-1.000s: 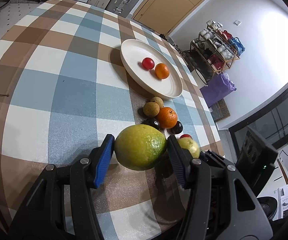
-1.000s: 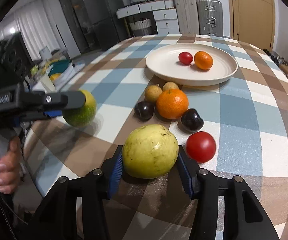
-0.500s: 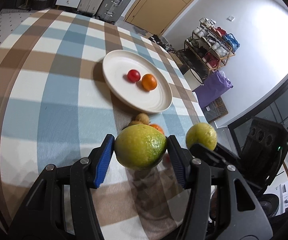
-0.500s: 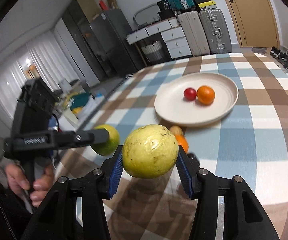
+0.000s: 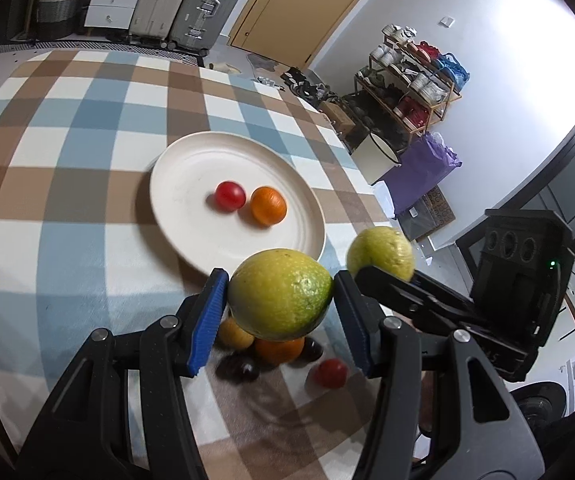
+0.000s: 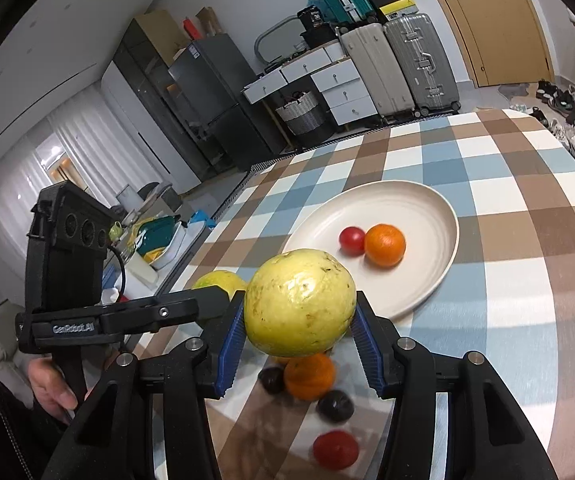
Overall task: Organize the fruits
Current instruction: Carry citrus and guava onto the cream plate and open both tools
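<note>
My left gripper [image 5: 281, 294] is shut on a green-yellow guava [image 5: 281, 294], held above the table just short of the cream plate [image 5: 179, 184]. My right gripper [image 6: 299, 308] is shut on a paler yellow guava [image 6: 299, 304], also lifted; that guava [image 5: 379, 252] shows to the right in the left wrist view. The plate [image 6: 419, 204] holds a red tomato [image 6: 351, 240] and an orange [image 6: 385, 244]. Below both grippers lie an orange [image 6: 309, 376], dark plums [image 6: 335, 406], a red tomato [image 6: 335, 450] and a small brown fruit [image 5: 233, 332].
The table wears a blue, brown and white checked cloth [image 5: 67, 160]. A hand [image 6: 53, 388] grips the left tool's handle at the table's left edge. Suitcases [image 6: 403, 64], drawers and a fridge stand beyond the far edge; a shoe rack [image 5: 411, 80] is at the right.
Both grippers have risen and moved toward the plate, each still holding its guava. The loose fruit pile has dropped below and behind the fingers in both views.
</note>
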The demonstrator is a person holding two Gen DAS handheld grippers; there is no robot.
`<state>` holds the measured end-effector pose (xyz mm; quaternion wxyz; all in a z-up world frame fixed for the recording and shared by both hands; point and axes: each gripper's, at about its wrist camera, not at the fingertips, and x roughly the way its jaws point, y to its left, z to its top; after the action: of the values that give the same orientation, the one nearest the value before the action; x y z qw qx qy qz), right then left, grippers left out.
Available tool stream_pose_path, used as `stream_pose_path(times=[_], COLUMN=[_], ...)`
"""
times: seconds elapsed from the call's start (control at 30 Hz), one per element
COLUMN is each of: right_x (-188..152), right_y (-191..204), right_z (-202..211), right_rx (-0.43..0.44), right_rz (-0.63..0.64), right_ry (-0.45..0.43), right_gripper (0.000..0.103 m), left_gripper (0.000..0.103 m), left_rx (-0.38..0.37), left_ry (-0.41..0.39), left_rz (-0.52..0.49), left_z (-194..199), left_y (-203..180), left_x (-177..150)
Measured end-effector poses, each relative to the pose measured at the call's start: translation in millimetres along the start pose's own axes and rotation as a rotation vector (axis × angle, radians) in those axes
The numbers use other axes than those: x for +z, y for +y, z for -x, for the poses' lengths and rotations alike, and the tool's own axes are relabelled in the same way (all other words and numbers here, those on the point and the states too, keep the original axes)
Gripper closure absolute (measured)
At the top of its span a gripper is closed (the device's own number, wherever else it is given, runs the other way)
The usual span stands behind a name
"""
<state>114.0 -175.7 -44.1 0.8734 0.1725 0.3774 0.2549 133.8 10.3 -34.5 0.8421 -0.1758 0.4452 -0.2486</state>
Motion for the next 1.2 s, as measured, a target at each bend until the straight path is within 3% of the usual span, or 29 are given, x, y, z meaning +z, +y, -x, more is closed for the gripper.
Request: stream_pose_path(times=[0.5, 1.1, 1.2], right_x=[35, 28, 28], right_y=[-31, -49, -47], right_z=[-30, -57, -54], right_rx=[-0.016, -0.069, -0.082], right_rz=[-0.026, -0.015, -0.009], right_ry=[0.036, 0.112, 0.1], right_gripper=[0.052, 0.052, 0.05], left_gripper=[0.051, 0.051, 0.051], left_rx=[0.011, 0.025, 0.028], left_ry=[0.044, 0.108, 0.083], left_rz=[0.011, 0.044, 0.038], left_z=[-49, -90, -86], left_y=[9, 29, 27], left_x=[49, 58, 60])
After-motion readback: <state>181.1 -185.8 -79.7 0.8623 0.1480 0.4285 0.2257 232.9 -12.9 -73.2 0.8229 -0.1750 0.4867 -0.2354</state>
